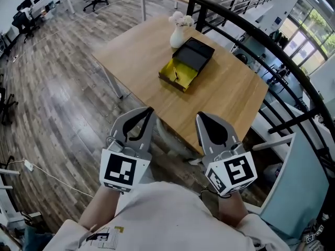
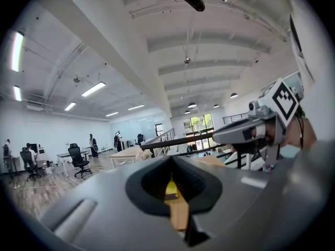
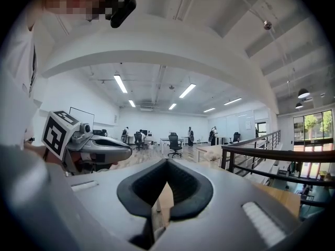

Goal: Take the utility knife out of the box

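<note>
So the person's got both grippers up in front of their white shirt, pointing roughly level at a wooden table. The left claw is clenched, tips pressed together with nothing between them; its own view just shows a sliver of table and a bit of yellow through the gap behind the tips. The right claw is the same, clamped tight on nothing. From the head view both claw tips line up with the table's near edge, the right one by the near corner, and neither is touching anything on it. They sit side by side, a little apart, and each gripper shows up in the other one's view

The black box sits around the middle of the table, a bit toward the far edge. Its yellow-lined tray is open on the side facing the person. There's a slim dark thing lying in that yellow part, which looks like the utility knife, though it's too small to make out any detail. Well apart from both claws either way

A white vase with pale flowers stands upright just beside the box, on its far side. A black railing runs along past the table's right edge, and there's wood flooring all around
</note>
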A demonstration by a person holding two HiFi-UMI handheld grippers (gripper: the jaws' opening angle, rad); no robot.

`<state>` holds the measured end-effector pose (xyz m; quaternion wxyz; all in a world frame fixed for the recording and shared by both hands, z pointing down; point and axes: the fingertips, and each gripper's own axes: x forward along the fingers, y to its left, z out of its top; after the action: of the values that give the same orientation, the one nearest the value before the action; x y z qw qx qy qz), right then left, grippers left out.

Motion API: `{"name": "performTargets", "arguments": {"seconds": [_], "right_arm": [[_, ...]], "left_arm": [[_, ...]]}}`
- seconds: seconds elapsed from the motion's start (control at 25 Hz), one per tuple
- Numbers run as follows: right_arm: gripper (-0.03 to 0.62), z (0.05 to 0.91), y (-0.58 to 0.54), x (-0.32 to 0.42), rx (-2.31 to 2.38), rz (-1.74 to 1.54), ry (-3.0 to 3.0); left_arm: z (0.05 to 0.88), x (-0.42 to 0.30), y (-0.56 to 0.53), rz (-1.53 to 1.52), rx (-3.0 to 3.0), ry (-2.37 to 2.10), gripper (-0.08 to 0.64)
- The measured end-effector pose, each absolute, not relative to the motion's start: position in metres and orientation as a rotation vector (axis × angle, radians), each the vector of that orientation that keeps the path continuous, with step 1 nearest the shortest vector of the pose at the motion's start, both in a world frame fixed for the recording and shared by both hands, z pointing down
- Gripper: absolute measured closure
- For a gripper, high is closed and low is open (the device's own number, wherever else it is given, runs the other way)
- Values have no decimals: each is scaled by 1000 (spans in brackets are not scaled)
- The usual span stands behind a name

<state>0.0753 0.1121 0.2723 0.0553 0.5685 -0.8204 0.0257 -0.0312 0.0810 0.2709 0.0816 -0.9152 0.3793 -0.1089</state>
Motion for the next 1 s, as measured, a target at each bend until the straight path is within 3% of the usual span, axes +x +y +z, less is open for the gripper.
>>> {"name": "performTargets", "arguments": {"seconds": [1.0], "right_arm": [[591,260,-159,22,2004,138,-2180]], "left_arm": [[273,-72,-208,-335,-2914,732,558]]}}
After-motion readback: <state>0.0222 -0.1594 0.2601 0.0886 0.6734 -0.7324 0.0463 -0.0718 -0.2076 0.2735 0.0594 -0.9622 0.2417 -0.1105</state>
